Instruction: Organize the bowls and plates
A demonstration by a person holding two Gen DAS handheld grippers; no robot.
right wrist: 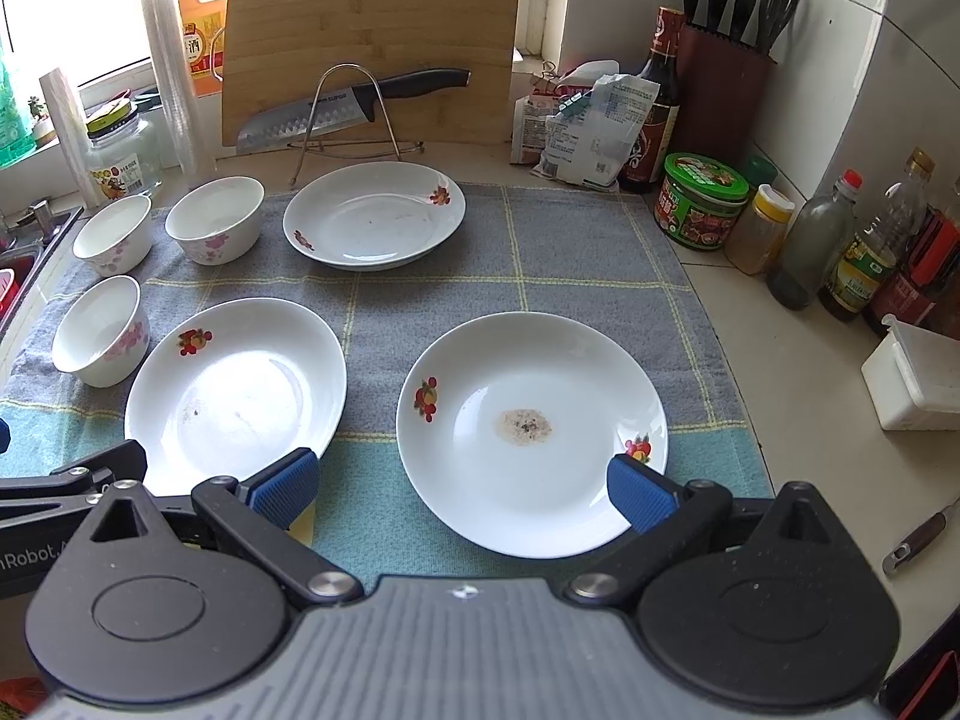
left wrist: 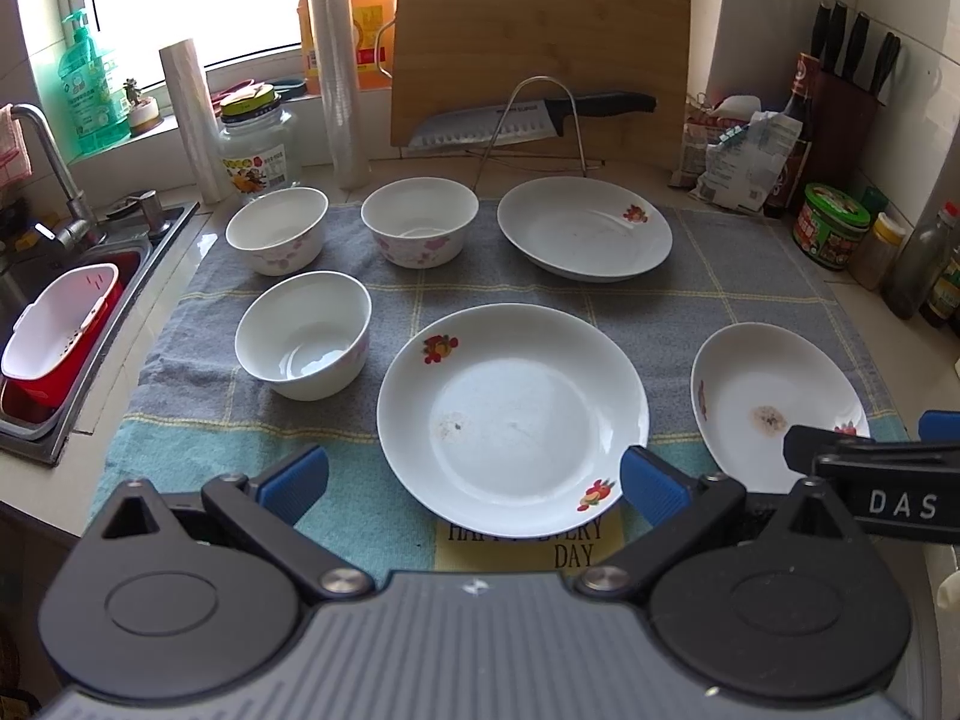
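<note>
Three white plates with fruit prints lie on a grey-and-teal cloth point(left wrist: 750, 276): a near-middle plate point(left wrist: 513, 417) point(right wrist: 237, 387), a near-right stained plate point(left wrist: 774, 402) point(right wrist: 531, 429), and a far plate point(left wrist: 585, 228) point(right wrist: 373, 215). Three white floral bowls stand upright at the left: a near one point(left wrist: 303, 333) point(right wrist: 101, 330) and two far ones point(left wrist: 277, 229) point(left wrist: 420, 221) point(right wrist: 113, 234) point(right wrist: 215, 219). My left gripper point(left wrist: 474, 480) is open and empty, hovering at the near-middle plate's front edge. My right gripper point(right wrist: 462, 483) is open and empty, at the stained plate's front edge.
A sink point(left wrist: 66, 324) with a red-and-white basket lies left. A cutting board point(left wrist: 540, 48) and knife on a wire rack point(left wrist: 531, 114) stand behind the cloth. Jars, sauce bottles point(right wrist: 864, 240), a knife block point(right wrist: 726, 66) and a white box point(right wrist: 915, 378) crowd the right.
</note>
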